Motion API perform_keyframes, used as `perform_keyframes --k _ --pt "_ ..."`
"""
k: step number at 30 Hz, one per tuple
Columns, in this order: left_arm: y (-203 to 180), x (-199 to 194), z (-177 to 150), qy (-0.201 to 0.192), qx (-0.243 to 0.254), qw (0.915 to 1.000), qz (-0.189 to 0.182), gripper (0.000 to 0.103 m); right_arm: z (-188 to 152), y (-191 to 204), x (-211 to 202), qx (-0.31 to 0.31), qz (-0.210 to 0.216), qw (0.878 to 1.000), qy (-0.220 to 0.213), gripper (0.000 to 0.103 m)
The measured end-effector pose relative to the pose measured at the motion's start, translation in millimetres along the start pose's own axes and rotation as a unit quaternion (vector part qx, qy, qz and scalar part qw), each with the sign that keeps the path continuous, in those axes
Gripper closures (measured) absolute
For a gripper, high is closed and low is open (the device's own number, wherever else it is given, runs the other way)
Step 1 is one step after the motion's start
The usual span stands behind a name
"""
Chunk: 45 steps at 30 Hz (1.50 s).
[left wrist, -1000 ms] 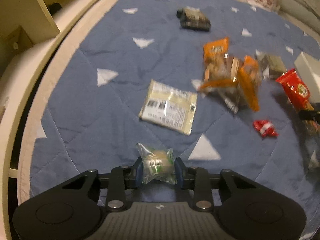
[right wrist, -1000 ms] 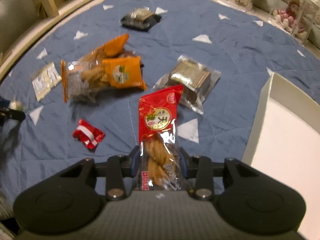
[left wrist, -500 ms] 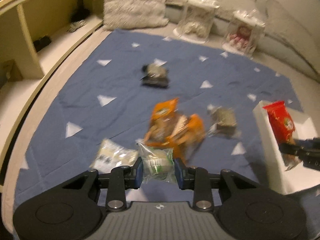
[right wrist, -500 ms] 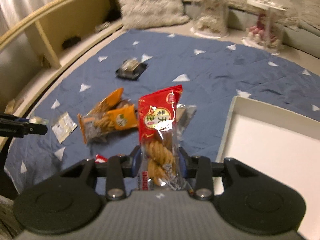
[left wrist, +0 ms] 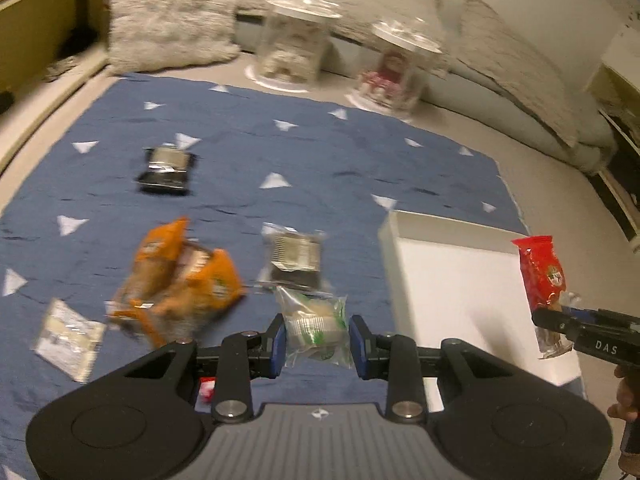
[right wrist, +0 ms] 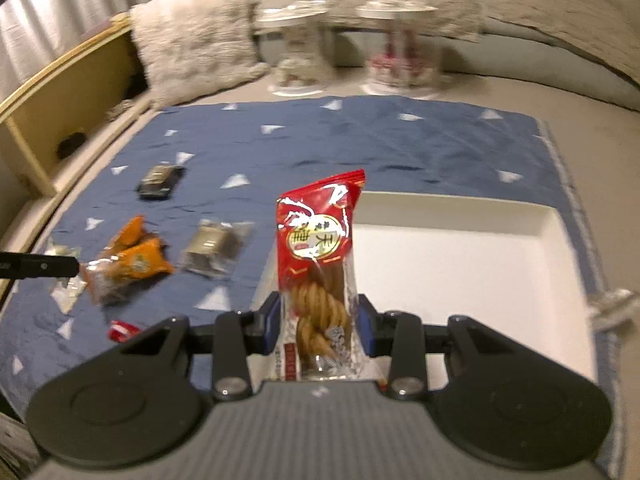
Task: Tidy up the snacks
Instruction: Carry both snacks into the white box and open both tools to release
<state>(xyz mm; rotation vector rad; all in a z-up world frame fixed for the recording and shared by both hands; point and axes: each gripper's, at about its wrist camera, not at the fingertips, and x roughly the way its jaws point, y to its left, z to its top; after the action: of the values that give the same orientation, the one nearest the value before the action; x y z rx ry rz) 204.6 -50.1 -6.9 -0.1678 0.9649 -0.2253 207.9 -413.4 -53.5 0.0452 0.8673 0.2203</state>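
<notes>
My left gripper (left wrist: 318, 340) is shut on a small clear packet with green print (left wrist: 314, 322), held above the blue mat, left of the white box (left wrist: 460, 280). My right gripper (right wrist: 318, 322) is shut on a red twisted-pastry packet (right wrist: 318, 240), held upright over the near left part of the white box (right wrist: 460, 248). That packet and gripper also show in the left wrist view (left wrist: 542, 276) over the box's right side. The left gripper's tip shows at the left edge of the right wrist view (right wrist: 40, 266).
On the blue mat (left wrist: 320, 168) lie orange packets (left wrist: 180, 280), a clear packet with a dark snack (left wrist: 294, 256), a black tray snack (left wrist: 166, 170), a flat white packet (left wrist: 68, 334) and a small red candy (right wrist: 122, 328). Clear jars (left wrist: 296, 48) and a cushion (left wrist: 168, 20) stand behind.
Both grippers have lifted and swung right with their packets. The right gripper now holds the red packet over the white box; the left one has come closer to the box.
</notes>
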Motion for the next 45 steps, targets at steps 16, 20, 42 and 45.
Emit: perform_keyframes --k 16,20,42,45 --pt "-99.5 61.5 -26.6 0.049 -0.001 0.9918 -0.118 0.068 -48.9 -138.0 -10.2 0.088 -0.099 0.991 0.03 0.059" --pt "-112.4 80.4 -35.1 0.069 0.004 0.9902 -0.121 0.068 -52.7 -150.8 1.1 0.089 -0.114 0.988 0.045 0.059" --pt "-137.9 151.6 -48.9 0.167 0.012 0.9802 -0.106 0.051 -45.1 -160.0 56.0 0.081 -0.106 0.983 0.128 0.052" --pt "-134.8 149.8 -49.4 0.167 0.01 0.9811 -0.096 0.041 -43.9 -156.3 55.3 0.075 -0.105 0.983 0.128 0.04"
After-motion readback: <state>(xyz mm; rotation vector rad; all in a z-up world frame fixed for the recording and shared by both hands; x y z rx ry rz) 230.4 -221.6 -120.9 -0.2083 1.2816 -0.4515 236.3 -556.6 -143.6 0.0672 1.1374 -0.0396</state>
